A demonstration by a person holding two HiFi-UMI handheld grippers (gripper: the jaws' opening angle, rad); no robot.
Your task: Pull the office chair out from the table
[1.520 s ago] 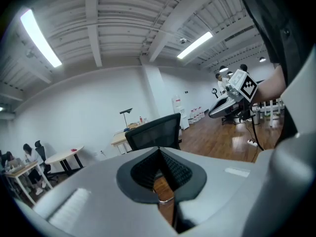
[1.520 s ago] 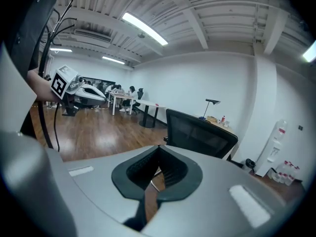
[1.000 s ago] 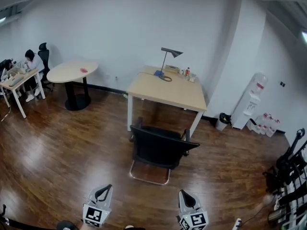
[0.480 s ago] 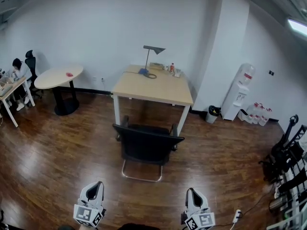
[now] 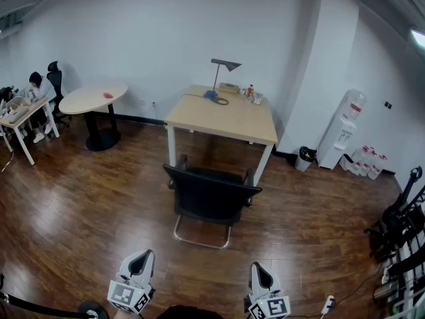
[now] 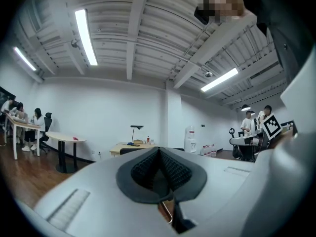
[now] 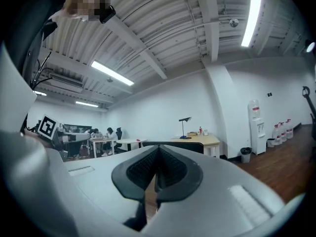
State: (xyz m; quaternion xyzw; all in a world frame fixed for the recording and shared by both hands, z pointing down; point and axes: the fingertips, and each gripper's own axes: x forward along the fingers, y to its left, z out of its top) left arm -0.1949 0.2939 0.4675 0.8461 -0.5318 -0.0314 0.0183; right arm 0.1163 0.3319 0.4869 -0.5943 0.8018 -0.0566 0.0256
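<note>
The black office chair stands pushed up to the front edge of the light wooden table, its back toward me. My left gripper and right gripper are low in the head view, well short of the chair, both pointing at it. Each is shut with nothing between its jaws. In the left gripper view the closed left gripper fills the foreground, with the table far off. The right gripper likewise shows shut, with the chair's back and the table beyond.
A desk lamp and small bottles sit at the table's far edge. A round table and a seated person are at far left. A water dispenser, a bin and black equipment line the right side.
The head view swung sideways and back, and both grippers shifted a little across the bottom of the frame. The chair kept its place at the table. Both grippers stayed shut.
</note>
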